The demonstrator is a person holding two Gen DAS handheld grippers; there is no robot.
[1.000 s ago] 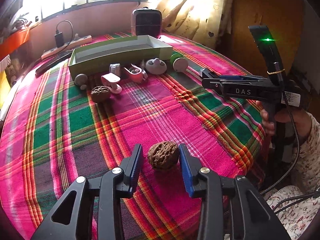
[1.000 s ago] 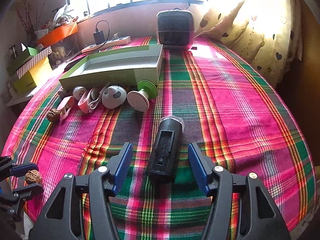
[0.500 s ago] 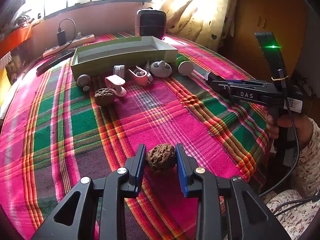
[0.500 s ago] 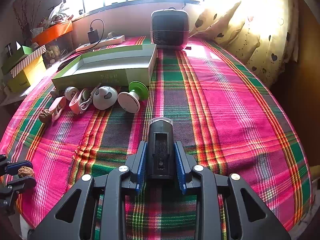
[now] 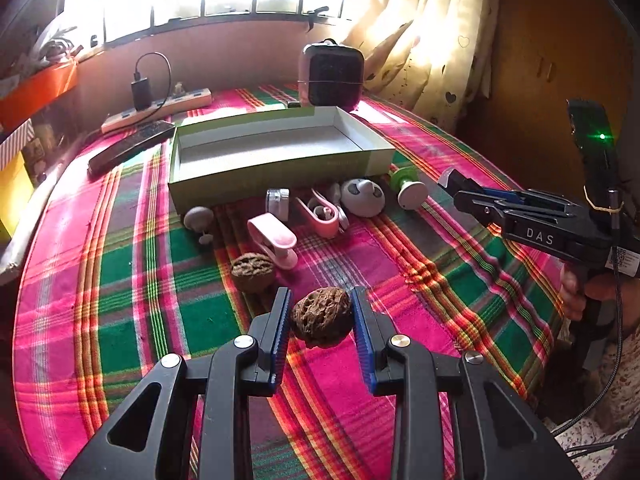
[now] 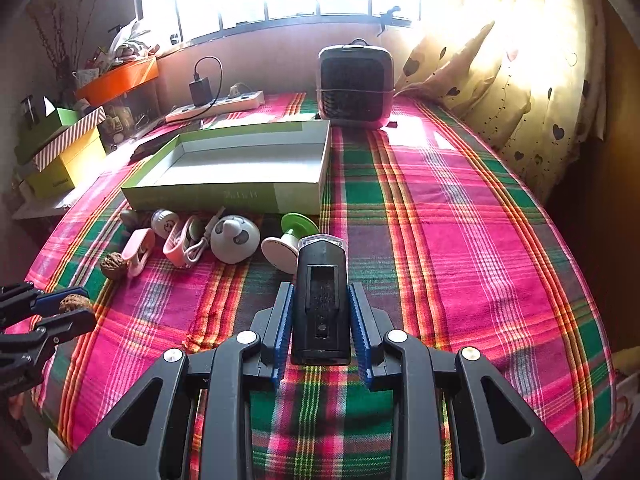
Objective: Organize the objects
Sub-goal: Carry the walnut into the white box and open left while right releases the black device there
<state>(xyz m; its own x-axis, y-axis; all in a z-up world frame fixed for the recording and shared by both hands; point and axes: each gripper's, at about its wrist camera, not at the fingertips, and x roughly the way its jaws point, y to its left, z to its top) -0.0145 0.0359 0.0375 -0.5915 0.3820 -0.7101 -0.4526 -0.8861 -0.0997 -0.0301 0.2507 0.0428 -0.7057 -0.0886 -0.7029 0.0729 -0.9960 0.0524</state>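
Both tools are gripping something: left tool [image 5: 322, 322] is pinching a walnut [image 5: 321, 316] between its blue pads, held clear of the plaid cloth; right tool [image 6: 320, 322] is clamping a black device [image 6: 321, 300] lengthwise, its clear-capped end pointing away toward the window. Table [image 6: 460, 216] is carrying a long green box [image 6: 240, 168], open and white inside, sitting near the far edge. Heater [image 6: 355, 84] is standing behind the box by the curtain. Power strip [image 6: 216, 106] with a black charger plugged in is lying to the box's left rear. Small items are lining the box's near wall: white round gadget [image 6: 234, 238], green-and-white spool [image 6: 288, 244] just beside it, pink clip [image 6: 140, 250], pink earphone case [image 5: 322, 212], small jar [image 5: 278, 200]. Second walnut [image 5: 252, 271] is resting on the cloth, touching the pink clip, just beyond the held one.
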